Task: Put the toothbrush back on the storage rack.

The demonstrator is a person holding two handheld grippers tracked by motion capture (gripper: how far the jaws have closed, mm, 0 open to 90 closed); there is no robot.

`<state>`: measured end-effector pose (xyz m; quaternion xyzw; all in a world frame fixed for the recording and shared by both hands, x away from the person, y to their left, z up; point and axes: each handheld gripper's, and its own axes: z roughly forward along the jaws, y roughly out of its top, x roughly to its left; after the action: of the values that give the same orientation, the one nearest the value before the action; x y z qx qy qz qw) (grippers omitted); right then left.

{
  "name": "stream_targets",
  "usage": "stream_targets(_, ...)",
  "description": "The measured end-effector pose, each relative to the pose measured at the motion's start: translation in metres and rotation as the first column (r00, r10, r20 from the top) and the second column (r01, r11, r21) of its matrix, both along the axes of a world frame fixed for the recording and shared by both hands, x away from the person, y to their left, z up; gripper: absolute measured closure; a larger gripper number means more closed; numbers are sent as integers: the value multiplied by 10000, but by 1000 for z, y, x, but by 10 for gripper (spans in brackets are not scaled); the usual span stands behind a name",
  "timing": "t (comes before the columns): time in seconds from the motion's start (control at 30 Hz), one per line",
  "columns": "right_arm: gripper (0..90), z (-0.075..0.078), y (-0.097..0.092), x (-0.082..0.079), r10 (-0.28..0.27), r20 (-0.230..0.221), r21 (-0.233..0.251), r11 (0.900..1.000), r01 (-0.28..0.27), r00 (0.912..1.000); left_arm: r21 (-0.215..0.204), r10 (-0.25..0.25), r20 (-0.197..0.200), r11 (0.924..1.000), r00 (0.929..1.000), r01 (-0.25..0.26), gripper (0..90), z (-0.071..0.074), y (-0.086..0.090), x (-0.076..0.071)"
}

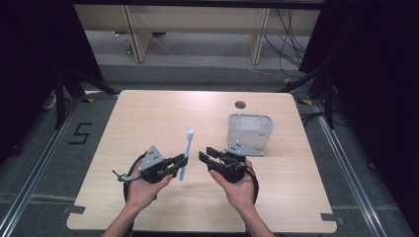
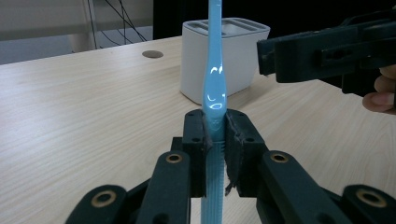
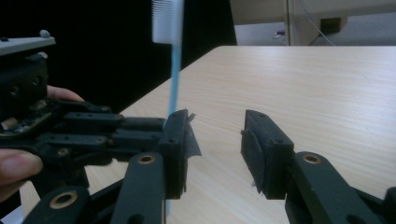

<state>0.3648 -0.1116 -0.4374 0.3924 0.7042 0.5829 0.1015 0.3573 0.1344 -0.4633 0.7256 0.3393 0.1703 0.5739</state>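
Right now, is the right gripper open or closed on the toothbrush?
Open. The right gripper shows a bare gap between its pads; the blue toothbrush is clamped in the left gripper instead.

From above your side of the table [image 1: 148, 113], the high view is looking forward and down, taking in the whole top and your forearms coming in from the bottom. The left gripper view is riding low on your left gripper [image 2: 215, 135], looking close along its jaws over the blue toothbrush [image 2: 214, 84] toward the white holder [image 2: 224, 56] and your right gripper [image 2: 327, 51]. The right gripper view is sitting just as low on the right gripper [image 3: 217, 144], facing back across the gap, so both are sharing the toothbrush and the opposite gripper
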Motion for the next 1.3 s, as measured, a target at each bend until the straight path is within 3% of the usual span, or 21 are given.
stream_targets(0.03,628,1,1,1,15,190,-52,10000,-14,9998,-37,-34,29,10000,10000,34,785,0,-1,0)
stream_targets(0.23,651,2,13,3,178,205,77,9998,-180,9996,-35,-80,13,10000,10000,80,785,0,-5,-1)
stream_targets(0.27,654,3,14,2,227,-6,152,9996,-227,9997,-57,-97,2,9999,10000,97,785,0,-6,-1)
stream_targets(0.43,686,2,20,6,337,259,19,9994,-337,9991,-97,-155,88,9998,9998,156,785,-1,-7,-1)
stream_targets(0.57,715,2,25,5,373,108,192,9991,-375,9992,-104,-104,125,9999,9999,105,785,0,-8,-2)
stream_targets(0.73,742,1,26,7,283,291,-1,9996,-283,9992,-123,-93,175,9999,9998,95,785,0,-8,-3)
stream_targets(0.77,767,1,27,8,298,329,74,9995,-301,9990,-283,-148,242,9995,9996,154,785,0,-9,-2)
stream_targets(0.93,829,2,28,9,291,498,65,9995,-294,9983,-248,-110,211,9996,9997,115,785,0,-9,-3)
stream_targets(1.13,856,5,30,7,478,380,324,9983,-490,9981,-198,-93,227,9998,9997,97,785,1,-9,-4)
stream_targets(1.3,860,5,29,7,469,670,40,9989,-473,9966,-169,-123,357,9998,9993,130,777,1,-10,-4)
